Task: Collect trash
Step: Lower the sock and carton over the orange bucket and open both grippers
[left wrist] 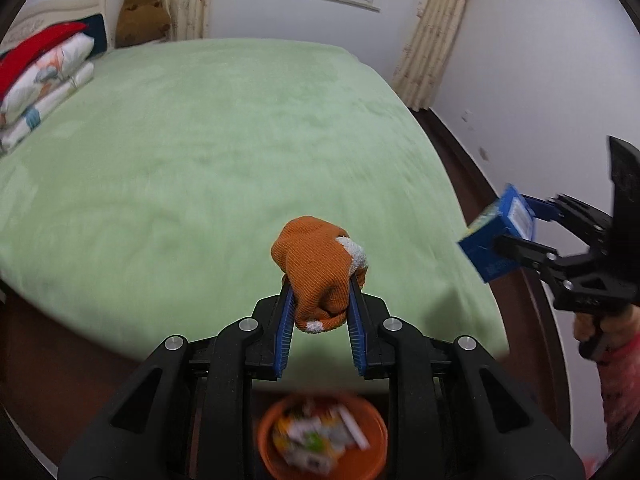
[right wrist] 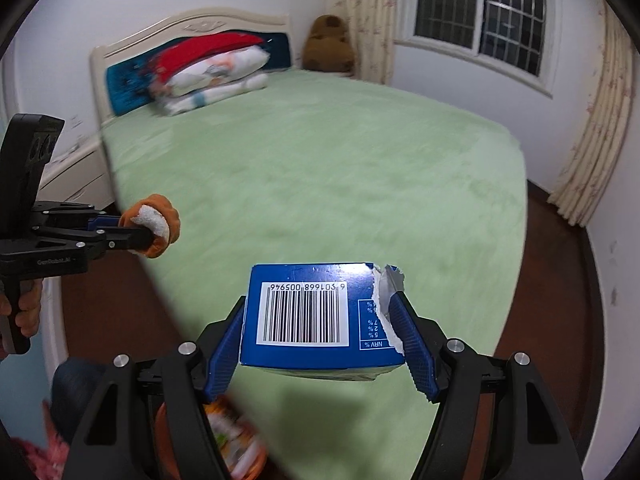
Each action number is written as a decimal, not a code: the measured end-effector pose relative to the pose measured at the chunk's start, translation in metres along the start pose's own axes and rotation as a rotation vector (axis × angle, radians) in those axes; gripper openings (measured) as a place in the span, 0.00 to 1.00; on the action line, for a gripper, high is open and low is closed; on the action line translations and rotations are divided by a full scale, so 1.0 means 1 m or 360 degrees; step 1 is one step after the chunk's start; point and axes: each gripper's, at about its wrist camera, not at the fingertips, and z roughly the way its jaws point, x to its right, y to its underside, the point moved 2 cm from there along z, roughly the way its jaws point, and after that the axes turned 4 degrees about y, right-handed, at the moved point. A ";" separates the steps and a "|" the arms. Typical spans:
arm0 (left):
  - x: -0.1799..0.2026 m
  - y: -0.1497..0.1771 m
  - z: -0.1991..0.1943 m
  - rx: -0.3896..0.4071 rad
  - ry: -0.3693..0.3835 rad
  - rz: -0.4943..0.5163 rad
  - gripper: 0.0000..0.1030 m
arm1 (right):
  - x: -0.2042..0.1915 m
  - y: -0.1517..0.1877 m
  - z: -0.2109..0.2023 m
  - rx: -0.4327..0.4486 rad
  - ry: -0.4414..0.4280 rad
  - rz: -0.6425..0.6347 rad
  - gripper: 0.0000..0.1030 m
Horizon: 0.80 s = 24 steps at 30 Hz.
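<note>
My left gripper (left wrist: pixel 320 285) is shut on a balled-up orange sock with white patches (left wrist: pixel 314 250), held in the air above the near edge of the green bed (left wrist: pixel 240 140). My right gripper (right wrist: pixel 320 300) is shut on a torn blue carton with a barcode (right wrist: pixel 308 316), also held over the bed edge (right wrist: pixel 340 168). An orange bin (left wrist: pixel 372 452) holding wrappers sits on the floor just below the left gripper, blurred; its rim (right wrist: pixel 162 420) shows in the right wrist view too. Each view shows the other gripper at its side: the right gripper (left wrist: pixel 516 220) with the carton (left wrist: pixel 486 258), the left gripper (right wrist: pixel 136 229) with the sock (right wrist: pixel 160 220).
Folded quilts and pillows (left wrist: pixel 44 76) lie at the head of the bed by the headboard (right wrist: pixel 192 24). A brown plush toy (left wrist: pixel 142 14) sits in the corner beside curtains (left wrist: pixel 432 36). Dark wooden floor (right wrist: pixel 552 280) runs around the bed. A person's hand (right wrist: pixel 24 312) holds the left gripper.
</note>
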 end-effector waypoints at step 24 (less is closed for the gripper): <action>-0.040 0.257 0.154 -0.0691 0.0056 -0.0572 0.23 | -0.118 0.238 0.122 -0.0784 -0.0327 0.0268 0.67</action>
